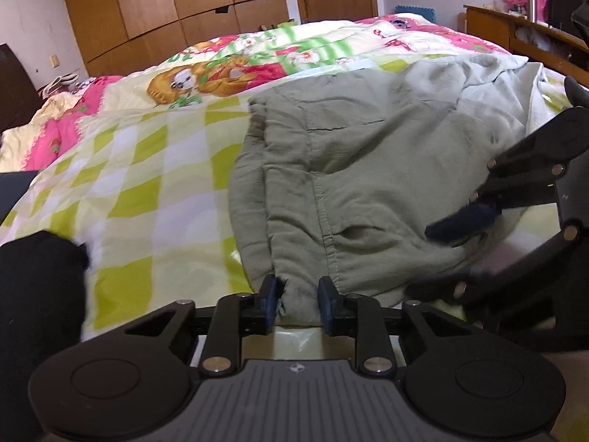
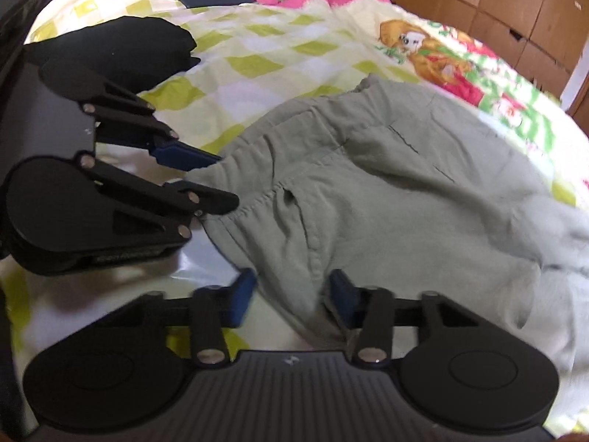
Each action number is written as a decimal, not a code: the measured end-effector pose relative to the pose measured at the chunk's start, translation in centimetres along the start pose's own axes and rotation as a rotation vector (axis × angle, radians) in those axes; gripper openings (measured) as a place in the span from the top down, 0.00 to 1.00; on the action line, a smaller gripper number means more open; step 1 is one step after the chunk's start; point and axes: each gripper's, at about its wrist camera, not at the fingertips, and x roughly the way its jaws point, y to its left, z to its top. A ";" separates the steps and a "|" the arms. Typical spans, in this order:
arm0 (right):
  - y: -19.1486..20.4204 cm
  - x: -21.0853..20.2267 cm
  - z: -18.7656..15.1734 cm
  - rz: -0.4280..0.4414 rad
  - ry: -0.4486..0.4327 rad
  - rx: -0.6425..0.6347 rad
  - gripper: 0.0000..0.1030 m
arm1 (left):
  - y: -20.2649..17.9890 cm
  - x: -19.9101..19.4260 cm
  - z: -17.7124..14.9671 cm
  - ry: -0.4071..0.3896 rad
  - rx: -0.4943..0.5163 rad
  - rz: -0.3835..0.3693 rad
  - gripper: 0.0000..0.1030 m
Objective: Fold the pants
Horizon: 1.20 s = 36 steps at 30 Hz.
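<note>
Since the pants (image 1: 368, 169) are soft and limp, left gripper (image 1: 297, 300) and right gripper (image 2: 291, 294) pinch their near-edge hem on the bed (image 1: 147, 169).

No readable text anywhere (only a small emblem on each gripper body, no letters).

Matte black linkage arms on the left gripper (image 1: 297, 304), silver round screws at each pivot, dark blue pads (image 1: 270, 294) at the tips. The right gripper (image 2: 292, 300) matches: two big round black discs flanking a grey ribbed plate with a small white emblem.
</note>
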 end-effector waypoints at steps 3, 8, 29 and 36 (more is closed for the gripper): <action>1.7 -0.4 0.2 0.070 0.001 0.027 0.76 | 1.5 -1.6 -1.3 0.012 -0.026 0.018 0.65; 6.4 -0.8 1.2 0.225 -0.016 0.041 0.76 | 4.0 -4.9 -5.1 0.060 -0.041 0.119 0.65; -20.7 -10.0 -15.5 -0.353 -0.173 0.745 0.52 | -8.4 -6.3 3.9 -0.101 0.060 0.008 0.63; -29.0 -9.3 -19.6 -0.585 -0.107 0.811 1.00 | -20.2 0.5 10.1 -0.111 0.195 -0.202 0.62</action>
